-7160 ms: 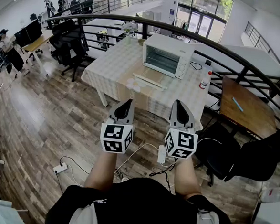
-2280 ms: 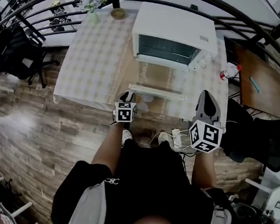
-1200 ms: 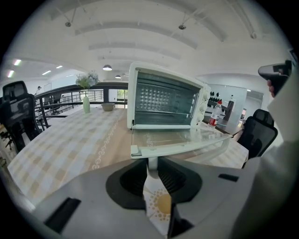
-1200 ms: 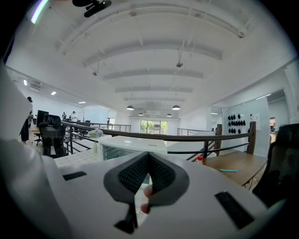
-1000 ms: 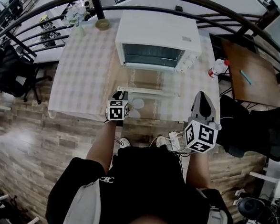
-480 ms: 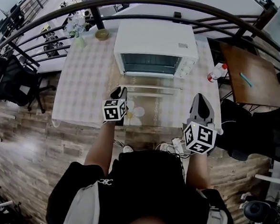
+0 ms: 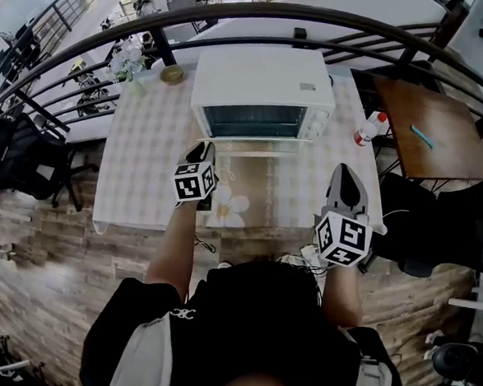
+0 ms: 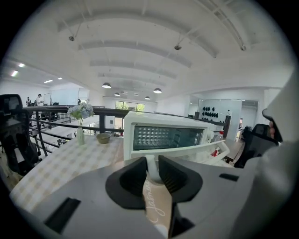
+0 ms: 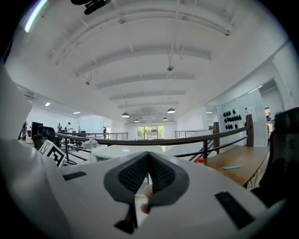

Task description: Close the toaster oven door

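The white toaster oven [image 7: 262, 82] stands at the back of the checked table [image 7: 140, 173]. Its door [image 8: 196, 151] is hinged at the bottom and partly raised, handle bar [image 7: 253, 144] toward me. My left gripper [image 7: 201, 151] is at the handle's left end. In the left gripper view [image 8: 153, 168] the white handle post [image 8: 152, 163] sits pinched between both black pads, with the lit oven [image 8: 168, 135] behind. My right gripper [image 7: 343, 169] hangs off the table's right front, apart from the oven, its jaws [image 9: 148, 156] shut on nothing.
A flower vase [image 7: 129, 56] and a small bowl [image 7: 172, 73] stand at the table's far left. A red-capped bottle [image 7: 368, 128] is right of the oven. A dark railing [image 7: 237, 19] curves behind. A brown side table [image 7: 431, 131] and black chairs [image 7: 26, 152] flank the table.
The left gripper has moved forward to the handle's left end. The door has gone from lying flat to partly raised. The right gripper has hardly shifted.
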Demonstrator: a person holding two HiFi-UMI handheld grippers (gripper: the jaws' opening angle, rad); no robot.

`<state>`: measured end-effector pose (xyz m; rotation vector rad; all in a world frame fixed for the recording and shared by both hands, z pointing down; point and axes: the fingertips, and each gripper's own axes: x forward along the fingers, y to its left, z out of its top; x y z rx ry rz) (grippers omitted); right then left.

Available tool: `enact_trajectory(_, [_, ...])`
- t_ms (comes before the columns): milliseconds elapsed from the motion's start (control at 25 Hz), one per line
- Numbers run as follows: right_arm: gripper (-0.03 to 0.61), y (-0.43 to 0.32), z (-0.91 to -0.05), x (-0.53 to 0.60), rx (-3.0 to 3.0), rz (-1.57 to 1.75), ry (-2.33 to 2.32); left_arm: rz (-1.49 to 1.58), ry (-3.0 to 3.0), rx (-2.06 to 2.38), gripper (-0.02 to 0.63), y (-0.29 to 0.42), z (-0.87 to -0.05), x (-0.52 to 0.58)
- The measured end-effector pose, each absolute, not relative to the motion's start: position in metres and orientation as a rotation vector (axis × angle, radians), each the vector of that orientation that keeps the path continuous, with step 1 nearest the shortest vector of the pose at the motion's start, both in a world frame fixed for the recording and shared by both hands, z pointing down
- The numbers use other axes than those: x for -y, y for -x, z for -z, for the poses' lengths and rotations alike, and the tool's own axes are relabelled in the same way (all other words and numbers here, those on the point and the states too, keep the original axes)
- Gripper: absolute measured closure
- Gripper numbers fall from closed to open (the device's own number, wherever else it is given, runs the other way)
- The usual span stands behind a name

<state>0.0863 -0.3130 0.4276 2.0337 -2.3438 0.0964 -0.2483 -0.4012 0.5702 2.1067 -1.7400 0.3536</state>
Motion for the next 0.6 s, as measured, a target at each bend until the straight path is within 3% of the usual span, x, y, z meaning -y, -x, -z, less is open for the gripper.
enact_trajectory(600, [0.588,-0.103,-0.413,0.322,2.328,-0.07,-2.101,-0.369,-2.096,1.755,0.52,0.253,-0.539,0.462])
